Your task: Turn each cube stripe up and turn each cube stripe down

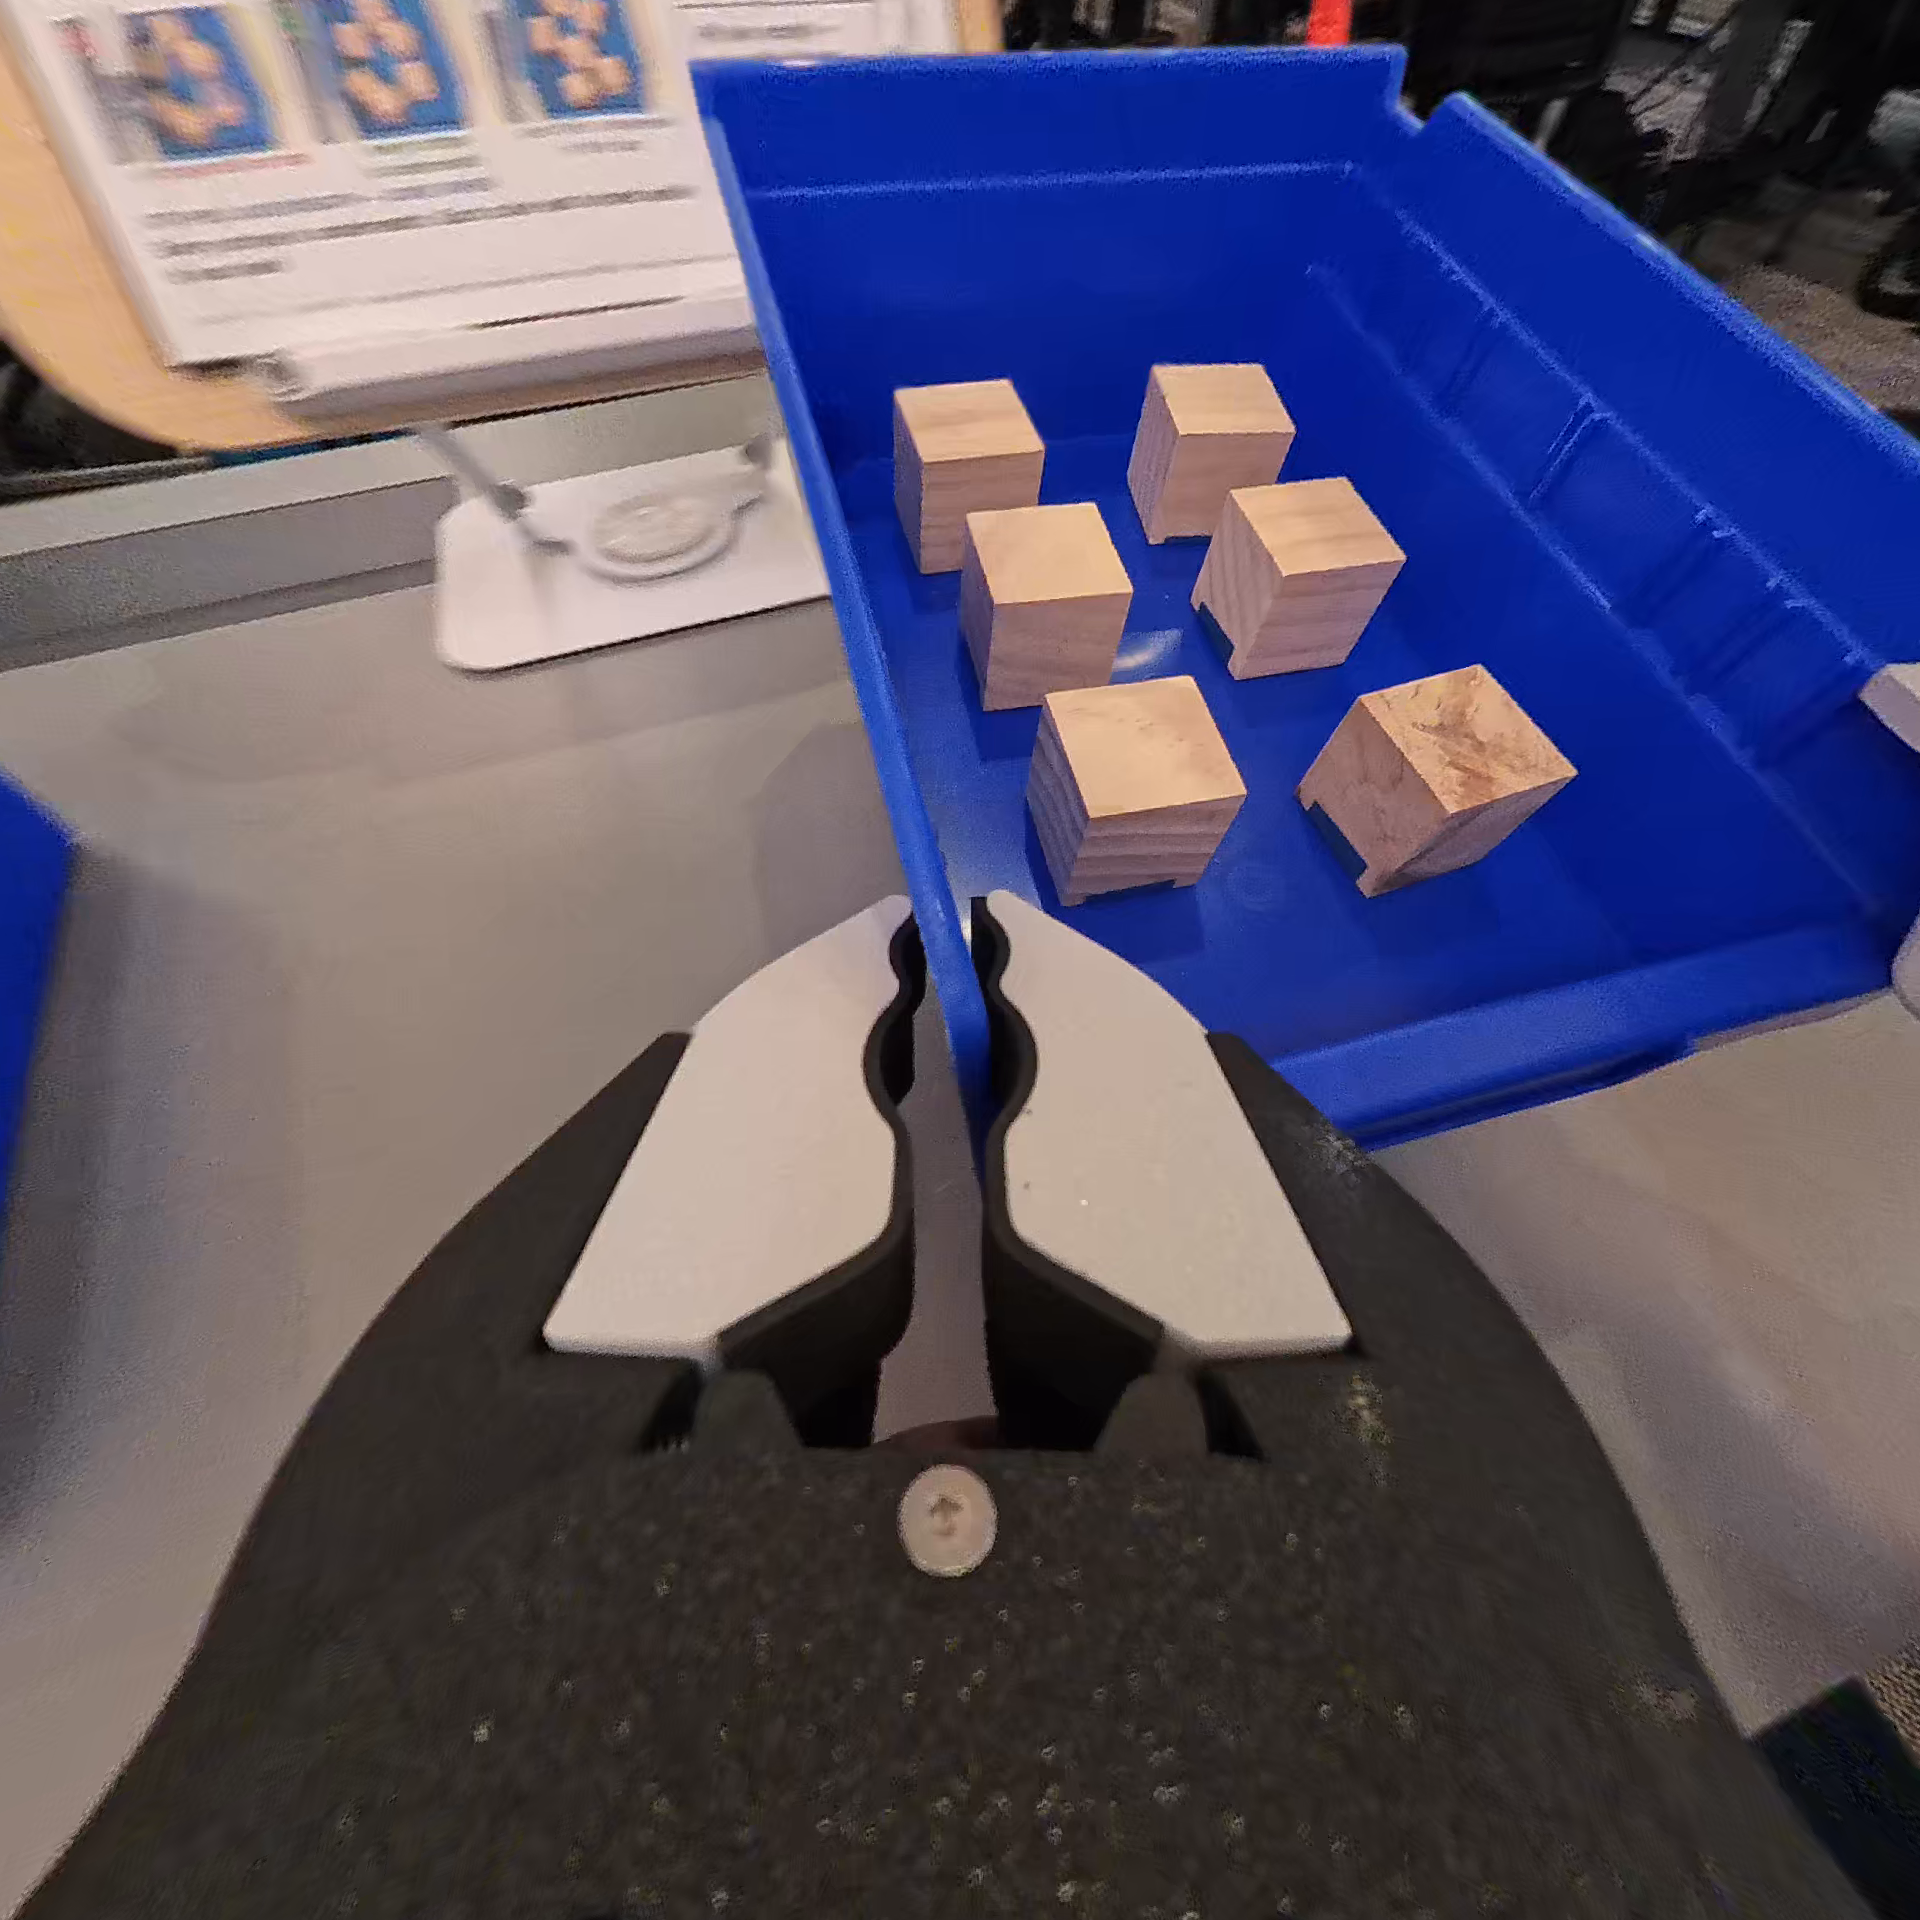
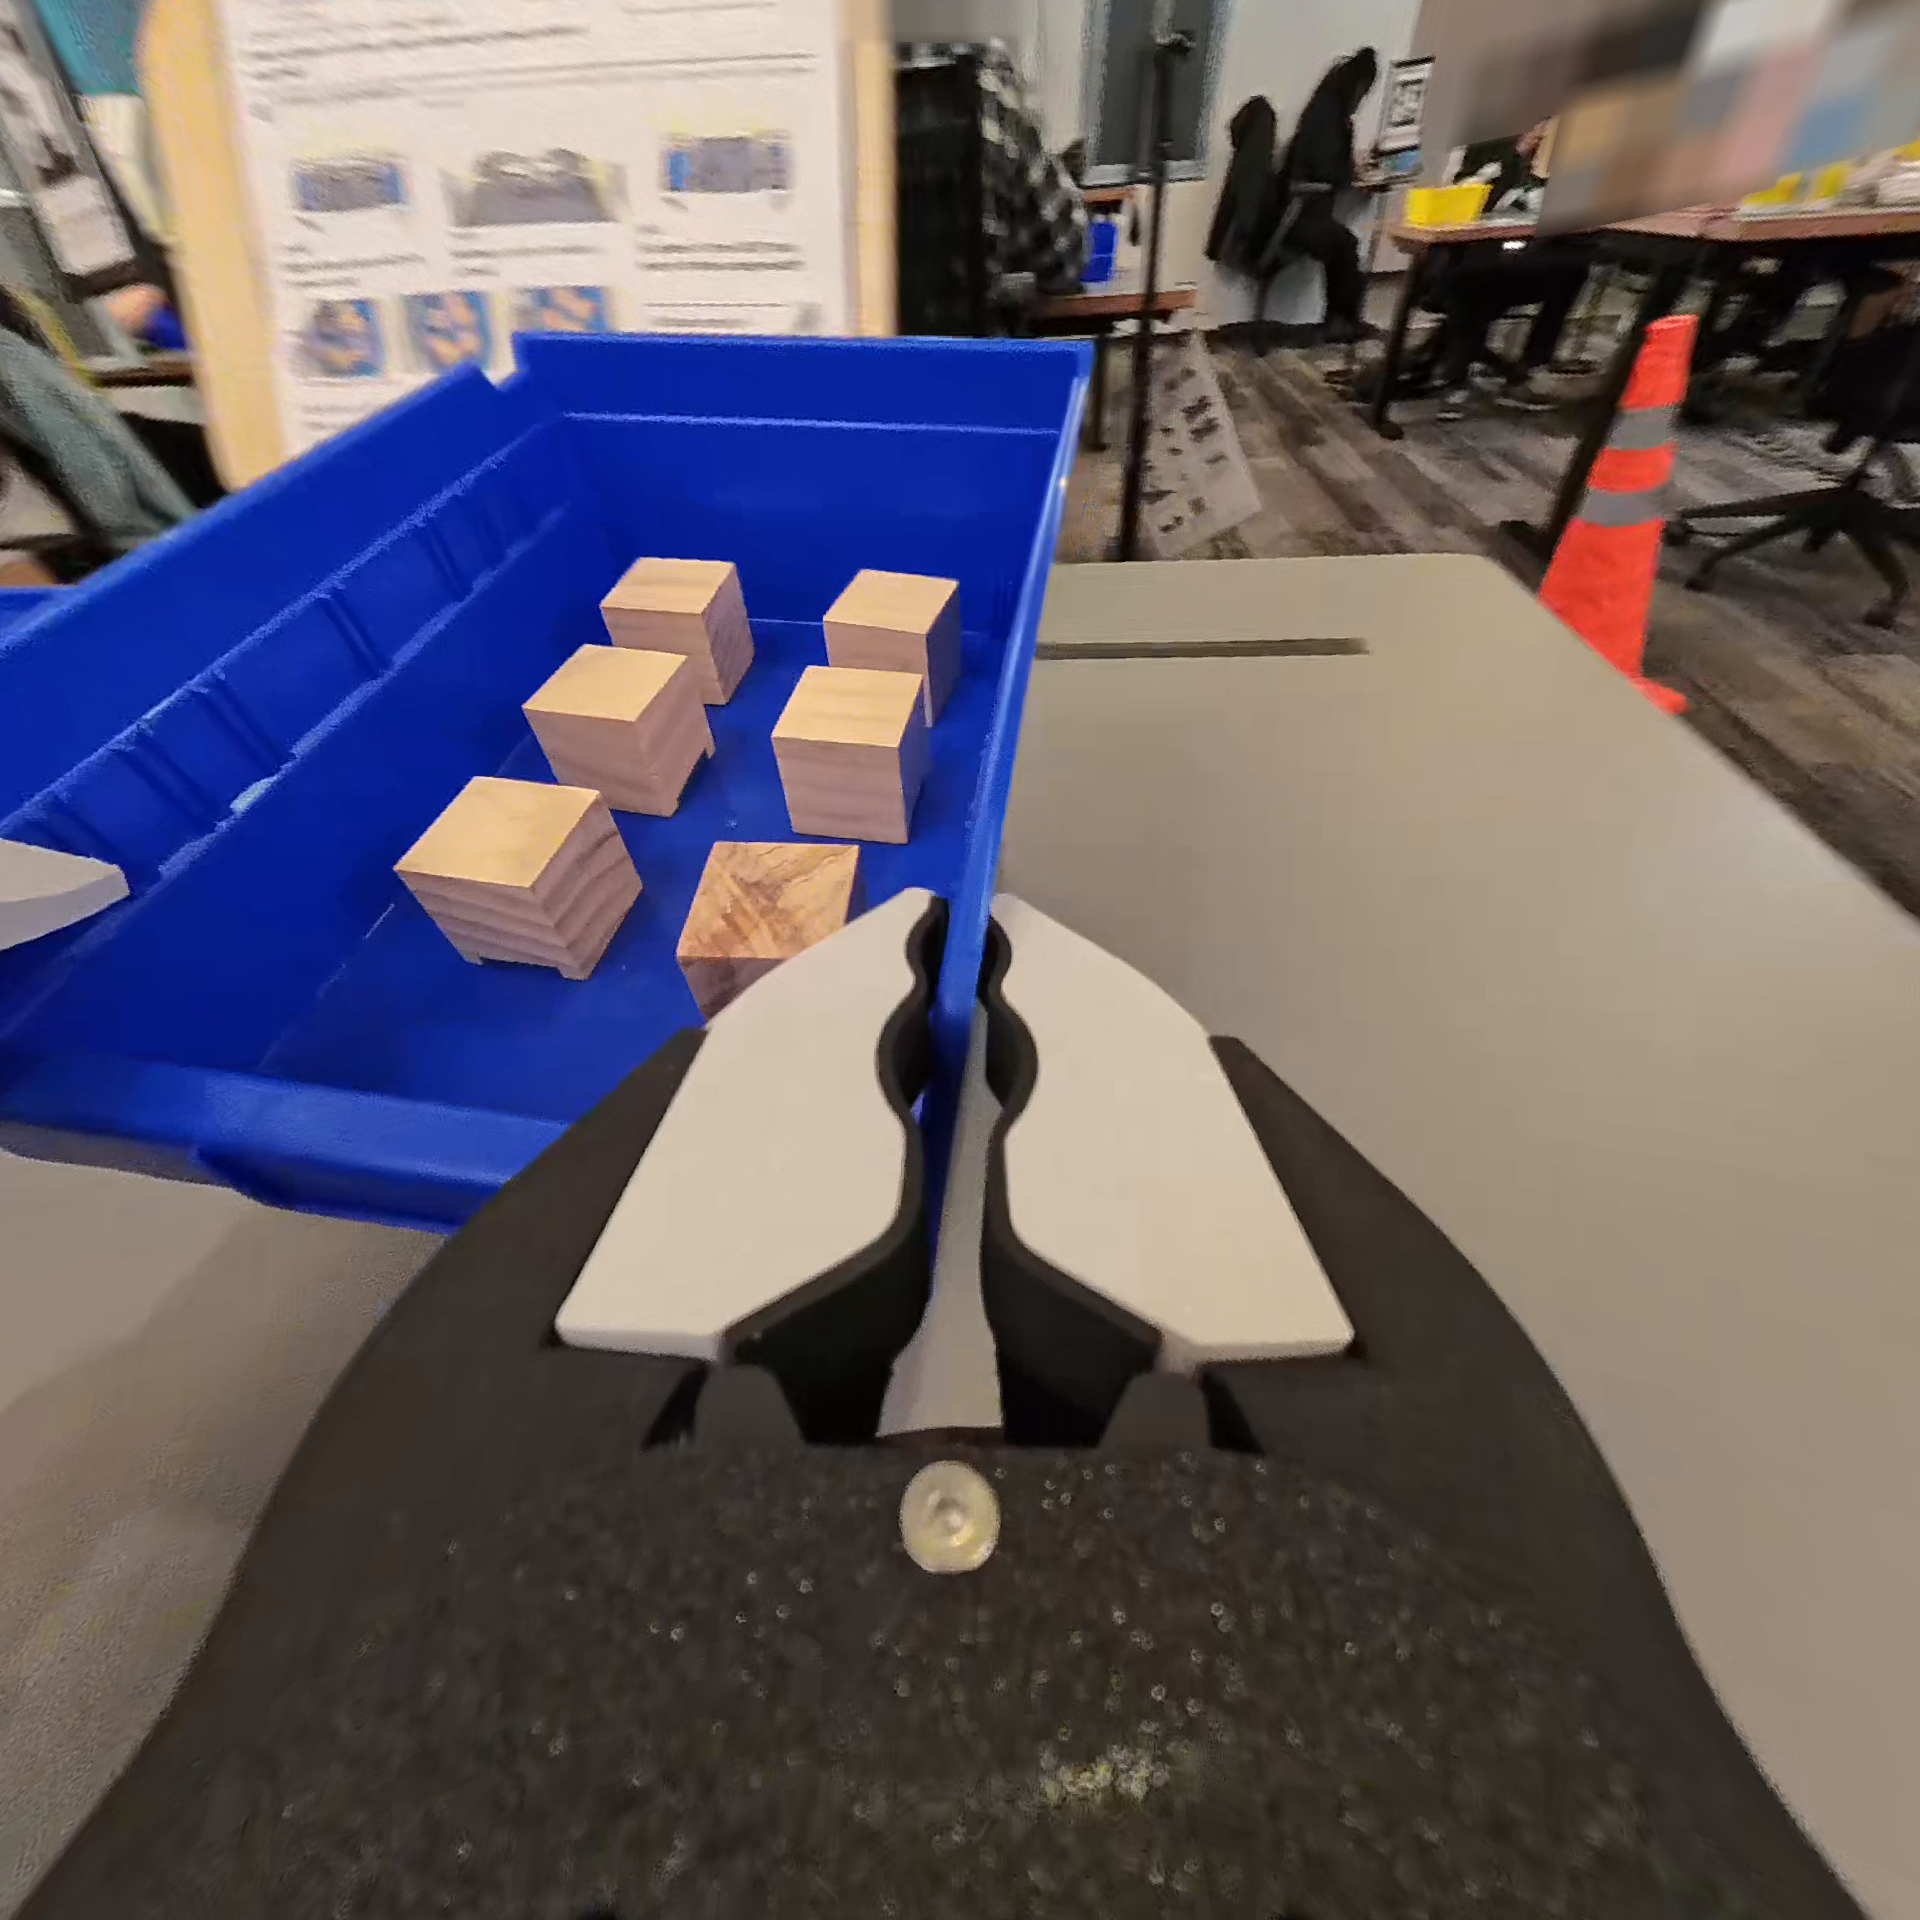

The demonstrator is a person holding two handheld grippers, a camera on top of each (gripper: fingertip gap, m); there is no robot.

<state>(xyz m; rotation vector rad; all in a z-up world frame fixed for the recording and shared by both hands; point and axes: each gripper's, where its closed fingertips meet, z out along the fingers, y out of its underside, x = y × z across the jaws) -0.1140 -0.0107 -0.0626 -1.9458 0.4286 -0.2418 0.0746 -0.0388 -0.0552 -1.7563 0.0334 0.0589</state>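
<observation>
A blue plastic bin (image 1: pixel 1507 343) holds several wooden cubes in two rows, such as one near cube (image 1: pixel 1138 779) and a darker-grained one (image 1: pixel 1439 774). All show plain tops; some show a notch at the bottom edge. My left gripper (image 1: pixel 943 914) is shut on the bin's left side wall (image 1: pixel 883 675). My right gripper (image 2: pixel 966 914) is shut on the bin's right side wall (image 2: pixel 1003 727). The cubes (image 2: pixel 520 873) also show in the right wrist view, where the darker one (image 2: pixel 774 894) is partly hidden behind my finger. Each view shows the other gripper's tip at its edge.
The bin is over a grey table (image 2: pixel 1455 935). An instruction sheet (image 1: pixel 416 208) on a white stand (image 1: pixel 623 571) is behind it on the left. Another blue object (image 1: pixel 26 935) is at the left edge. An orange cone (image 2: pixel 1631 488) stands on the floor beyond the table.
</observation>
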